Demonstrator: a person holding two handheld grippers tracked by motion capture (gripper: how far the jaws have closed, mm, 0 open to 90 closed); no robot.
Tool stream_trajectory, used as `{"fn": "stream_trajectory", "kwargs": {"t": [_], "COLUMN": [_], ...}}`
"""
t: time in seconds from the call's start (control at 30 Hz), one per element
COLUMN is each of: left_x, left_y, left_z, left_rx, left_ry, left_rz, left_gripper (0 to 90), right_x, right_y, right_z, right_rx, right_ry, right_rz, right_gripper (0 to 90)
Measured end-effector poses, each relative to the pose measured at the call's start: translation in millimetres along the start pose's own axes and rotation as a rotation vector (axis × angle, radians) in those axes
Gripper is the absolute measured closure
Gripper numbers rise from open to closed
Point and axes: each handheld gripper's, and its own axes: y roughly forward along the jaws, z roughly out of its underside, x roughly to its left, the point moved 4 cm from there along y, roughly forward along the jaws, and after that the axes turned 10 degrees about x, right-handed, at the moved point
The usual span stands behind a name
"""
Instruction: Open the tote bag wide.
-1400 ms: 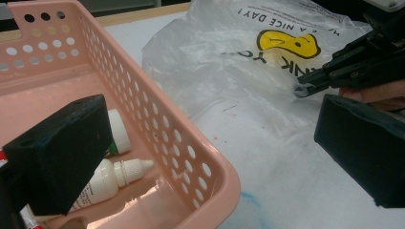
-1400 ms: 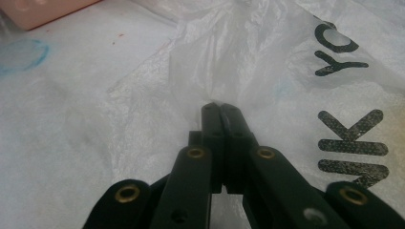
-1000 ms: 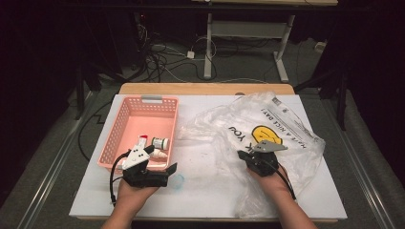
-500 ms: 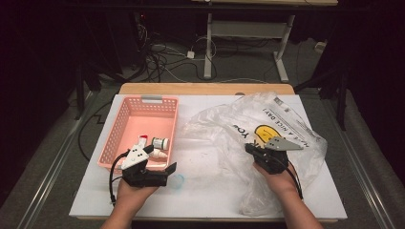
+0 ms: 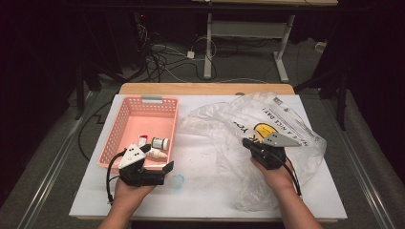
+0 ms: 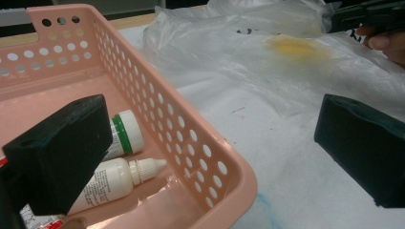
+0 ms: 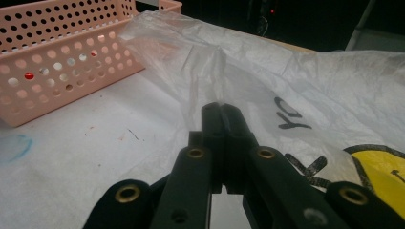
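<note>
Right hand-held gripper [image 7: 222, 112] pinches the plastic bag [image 7: 200, 62] beside the basket [image 7: 71, 52]; flimsy, slippery film, best gripped at a bunched fold

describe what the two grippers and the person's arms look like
Both the left gripper and the right gripper are black, with linked bars joined by brass-coloured rivets and blocky black fingers. Each carries a grey three-cornered plate on top and trails a black cable. The forearms are bare, with no sleeves in sight.
</note>
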Motion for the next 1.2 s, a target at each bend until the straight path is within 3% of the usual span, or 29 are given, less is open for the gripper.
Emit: {"fn": "stream_trajectory", "kwargs": {"t": [0.43,0.7,1.2], "left_x": [9.1,18.4,43.1], "left_y": [-3.6,-6.6,-17.3], "left_z": [0.2,1.6,5.9], "left_rx": [-0.006,-0.003,0.012], "left_ry": [-0.018,-0.037,-0.084], "left_rz": [-0.018,-0.031,-0.087], "left_gripper": [0.0,0.0,0.0], "right_x": [-6.1,-11.7,-17.2], "right_y": [-15.0,-26.2,-35.1], "right_z": [-8.5,-14.7,-18.0], "right_rx": [-0.081,-0.122,-0.136], "right_ry": [0.025,0.014,0.001], "right_rz": [-0.005,-0.002,-0.017], "right_gripper": [90.0,90.0,90.0]}}
